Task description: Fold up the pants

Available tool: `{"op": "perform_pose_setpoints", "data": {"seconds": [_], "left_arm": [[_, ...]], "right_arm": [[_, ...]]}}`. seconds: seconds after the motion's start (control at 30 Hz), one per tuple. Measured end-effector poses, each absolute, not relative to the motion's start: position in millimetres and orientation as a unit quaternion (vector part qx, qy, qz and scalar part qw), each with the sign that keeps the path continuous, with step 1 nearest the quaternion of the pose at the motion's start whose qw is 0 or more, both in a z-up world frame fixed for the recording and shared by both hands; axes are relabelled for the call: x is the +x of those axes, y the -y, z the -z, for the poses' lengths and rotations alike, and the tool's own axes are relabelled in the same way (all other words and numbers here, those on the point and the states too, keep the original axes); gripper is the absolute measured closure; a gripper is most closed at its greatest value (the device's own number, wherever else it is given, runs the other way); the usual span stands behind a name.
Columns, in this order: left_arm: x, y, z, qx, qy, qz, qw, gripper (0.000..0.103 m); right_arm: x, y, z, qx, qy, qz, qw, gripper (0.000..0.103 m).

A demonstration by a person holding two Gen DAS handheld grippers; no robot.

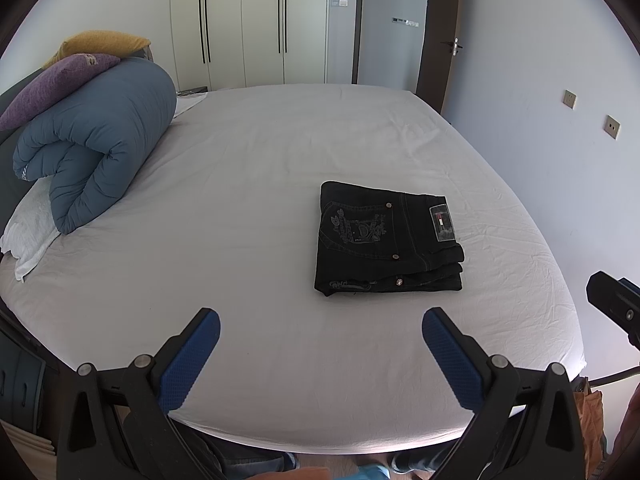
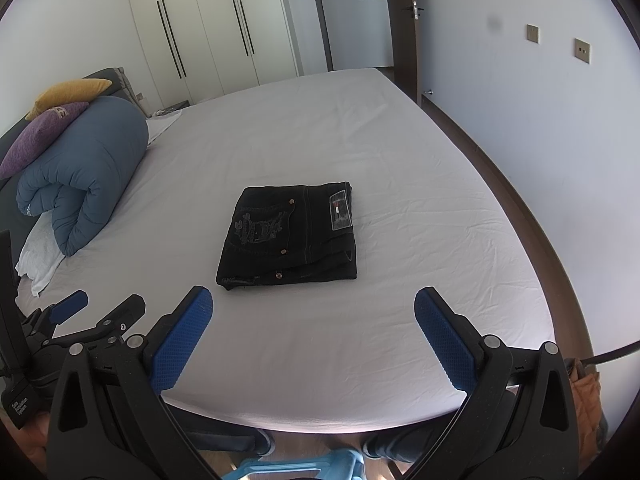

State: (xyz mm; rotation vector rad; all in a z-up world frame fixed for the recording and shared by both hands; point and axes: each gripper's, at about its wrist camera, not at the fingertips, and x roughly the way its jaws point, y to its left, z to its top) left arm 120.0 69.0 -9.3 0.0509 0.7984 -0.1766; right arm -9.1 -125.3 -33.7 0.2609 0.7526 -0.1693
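Both grippers, left gripper and right gripper, gape above folded pants

— Where are the pants?
— Folded on the bed, right of the middle.
— And the rolled duvet?
— Far left, pillows on it, wardrobe behind.

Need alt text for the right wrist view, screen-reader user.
Black pants lie folded into a compact stack on a bed with a white sheet, untouched. The right gripper hangs open over the near edge, jaws wide apart and empty; the left gripper shows at lower left. A rolled blue duvet with purple and yellow pillows lies far left.
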Motion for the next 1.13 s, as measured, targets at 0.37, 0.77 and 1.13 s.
{"op": "perform_pose_setpoints", "data": {"seconds": [0.37, 0.77, 1.13], "left_arm": [[118.7, -69.9, 10.4, 0.026, -0.389, 0.086, 0.917, 0.000], [114.1, -72.9, 14.5, 0.027, -0.396, 0.092, 0.913, 0.000], [113.1, -74.2, 15.2, 0.028, -0.401, 0.098, 0.910, 0.000]], "right_arm": [[-8.3, 126.3, 33.9, 0.127, -0.366, 0.082, 0.918, 0.000], [-12.3, 121.7, 41.2, 0.129, -0.368, 0.079, 0.917, 0.000], [-15.2, 123.4, 45.0, 0.135, -0.370, 0.078, 0.916, 0.000]]}}
